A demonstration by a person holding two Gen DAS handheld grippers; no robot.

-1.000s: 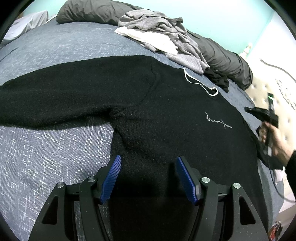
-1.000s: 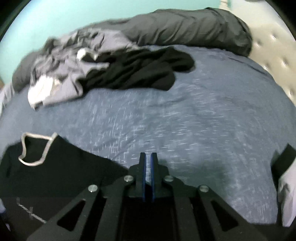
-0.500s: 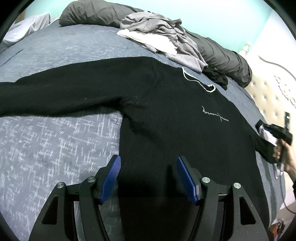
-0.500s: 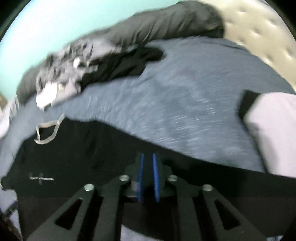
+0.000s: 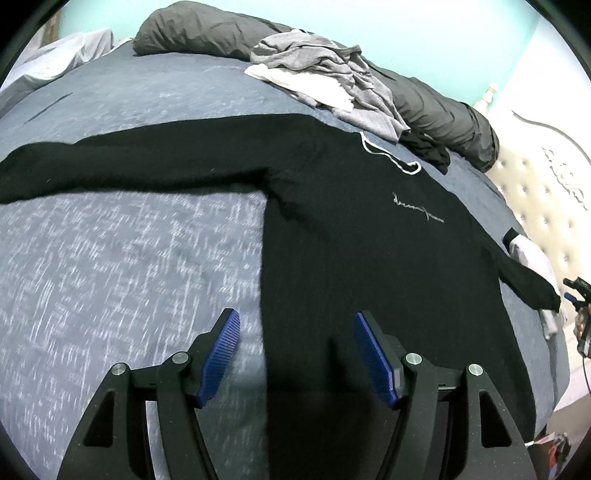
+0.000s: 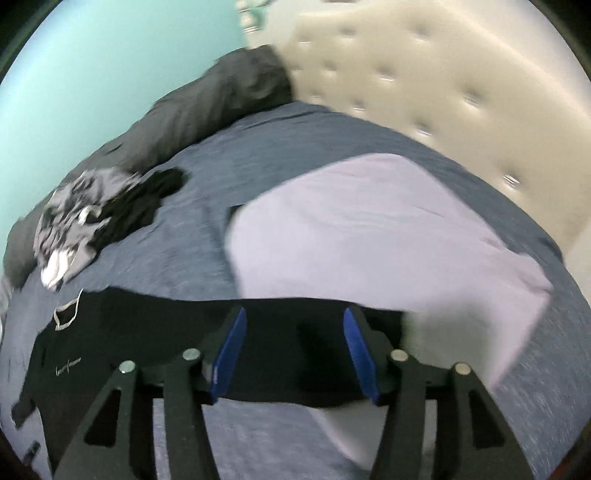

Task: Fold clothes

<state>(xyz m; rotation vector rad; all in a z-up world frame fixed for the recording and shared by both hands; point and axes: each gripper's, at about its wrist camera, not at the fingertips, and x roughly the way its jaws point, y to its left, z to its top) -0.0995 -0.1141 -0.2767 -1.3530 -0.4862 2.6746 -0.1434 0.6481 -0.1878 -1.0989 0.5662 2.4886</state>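
Observation:
A black sweater [image 5: 351, 229] with a small script logo and a white collar cord lies spread flat on the blue-grey bedspread [image 5: 110, 266]. One sleeve stretches far to the left. My left gripper [image 5: 295, 332] is open above the sweater's lower left edge. The other sleeve [image 6: 295, 332] lies straight across the right wrist view, its cuff end resting on a pale folded garment [image 6: 369, 236]. My right gripper [image 6: 291, 328] hovers open over that sleeve with nothing between its blue pads. In the left wrist view the right gripper [image 5: 574, 291] shows at the far right edge, just past the cuff.
A heap of grey and white clothes [image 5: 325, 77] and a black garment [image 5: 428, 151] lie at the far side of the bed. Dark grey pillows [image 5: 207, 33] line the teal wall. A cream tufted headboard [image 6: 443, 92] stands on the right. White cloth [image 5: 55, 62] sits far left.
My right gripper went from shut to open and swung right along the sleeve, which now lies laid out. The left gripper drifted left, staying open.

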